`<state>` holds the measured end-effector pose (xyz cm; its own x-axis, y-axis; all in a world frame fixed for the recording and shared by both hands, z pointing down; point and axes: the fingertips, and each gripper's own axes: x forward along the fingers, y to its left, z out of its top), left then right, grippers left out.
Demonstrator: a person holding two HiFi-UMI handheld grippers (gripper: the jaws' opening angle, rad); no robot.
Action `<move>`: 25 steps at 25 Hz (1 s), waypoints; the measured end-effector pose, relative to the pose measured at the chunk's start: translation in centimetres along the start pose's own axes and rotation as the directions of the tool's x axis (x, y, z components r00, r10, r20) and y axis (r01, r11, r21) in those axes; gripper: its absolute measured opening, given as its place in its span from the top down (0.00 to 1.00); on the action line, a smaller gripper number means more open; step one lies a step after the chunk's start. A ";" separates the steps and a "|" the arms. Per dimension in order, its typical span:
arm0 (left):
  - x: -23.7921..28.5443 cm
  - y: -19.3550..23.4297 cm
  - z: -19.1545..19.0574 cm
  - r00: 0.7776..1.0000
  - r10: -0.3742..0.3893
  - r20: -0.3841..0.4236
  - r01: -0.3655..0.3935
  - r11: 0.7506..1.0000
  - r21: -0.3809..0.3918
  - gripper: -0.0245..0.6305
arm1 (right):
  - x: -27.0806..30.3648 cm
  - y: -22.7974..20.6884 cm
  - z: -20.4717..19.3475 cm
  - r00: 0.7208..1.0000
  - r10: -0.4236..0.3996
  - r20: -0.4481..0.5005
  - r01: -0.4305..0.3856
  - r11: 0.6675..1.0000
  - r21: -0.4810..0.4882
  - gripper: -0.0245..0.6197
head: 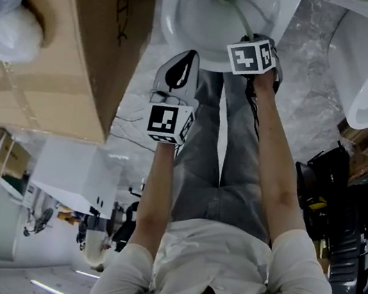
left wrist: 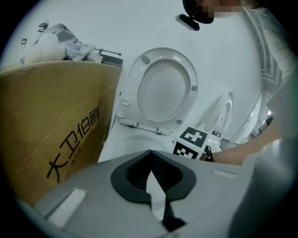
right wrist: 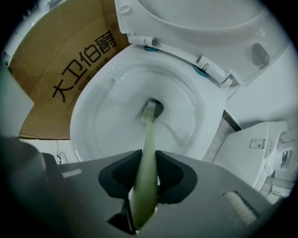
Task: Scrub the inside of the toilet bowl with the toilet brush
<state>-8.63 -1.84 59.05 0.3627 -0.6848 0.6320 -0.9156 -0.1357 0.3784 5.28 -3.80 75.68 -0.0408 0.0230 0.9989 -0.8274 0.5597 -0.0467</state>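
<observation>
While the right gripper [right wrist: 145, 162] clamps the brush [right wrist: 149, 130], head deep in the bowl [right wrist: 98, 116], scrubbing seems underway; next, sweep the walls. The left gripper [left wrist: 151, 174] is closed, empty.

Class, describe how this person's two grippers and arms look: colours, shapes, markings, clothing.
Both the left gripper and right gripper have pale grey bodies with black pads lining the jaws. Each carries a white cube printed with black square markers. A black cable runs beside the right one. The person wears a white short-sleeved shirt and grey trousers.
</observation>
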 end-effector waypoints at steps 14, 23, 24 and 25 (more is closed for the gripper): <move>-1.5 0.2 0.3 1.000 0.003 0.020 -0.004 1.000 0.005 0.94 | -1.6 0.9 -1.8 1.000 0.002 -0.020 -0.003 0.999 -0.041 0.81; -4.1 -1.1 1.9 0.999 -0.005 0.047 0.004 0.999 0.034 0.94 | -6.4 3.0 -5.1 0.997 0.063 0.051 -0.063 0.998 0.010 0.82; -4.4 -1.3 2.3 0.999 -0.007 0.051 0.005 0.999 0.040 0.94 | -7.0 2.9 -5.2 0.996 0.065 0.064 -0.066 0.998 0.013 0.82; -4.7 -1.5 2.6 0.998 -0.009 0.056 0.006 0.999 0.047 0.94 | -7.7 2.9 -5.2 0.995 0.069 0.078 -0.070 0.997 0.017 0.82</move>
<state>-9.39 -0.29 53.75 0.3606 -0.7226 0.5897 -0.9204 -0.1733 0.3504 6.10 1.98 67.87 -0.1410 -0.0028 0.9900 -0.8319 0.5424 -0.1170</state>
